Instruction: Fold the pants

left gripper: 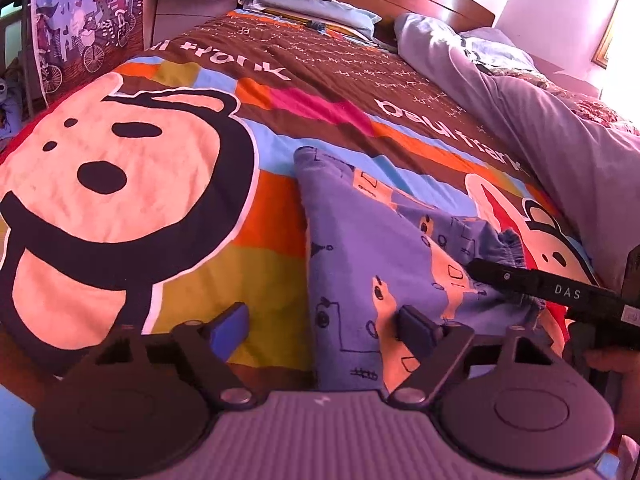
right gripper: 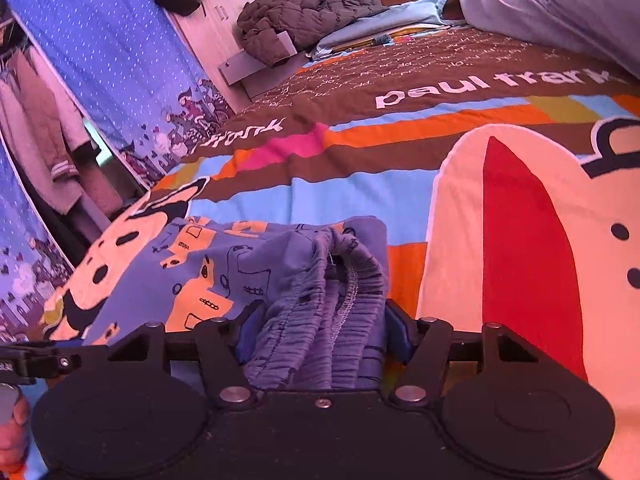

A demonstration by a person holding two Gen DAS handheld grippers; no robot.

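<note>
Bedspread (left gripper: 132, 184): a bright cartoon-print cover fills the left of both views; the pants lie on it, toward the near edge of the bed.
Left gripper (left gripper: 324, 326): fingers wide apart and clamped on nothing. One pad sits over bare cover, the other over the pants' near edge. Whether that pad touches the cloth cannot be told.
Pants (left gripper: 360, 236): blue with an orange print, lying in a folded strip running away from the camera, the gathered waistband (right gripper: 320, 304) at the right end.
Right gripper (right gripper: 320, 330): fingers closed on the bunched waistband, which fills the gap between the blue pads.
Risk, left side: with only one pad over the fabric, a close here would likely catch an edge or a single layer, and the fold would drag crooked.
Risk, right side: the waistband is crumpled in the grip, so a lift may pull layers unevenly or let one slip.
Hidden: the pants' near end is cut off behind both gripper bodies; how many layers lie stacked is unclear.
</note>
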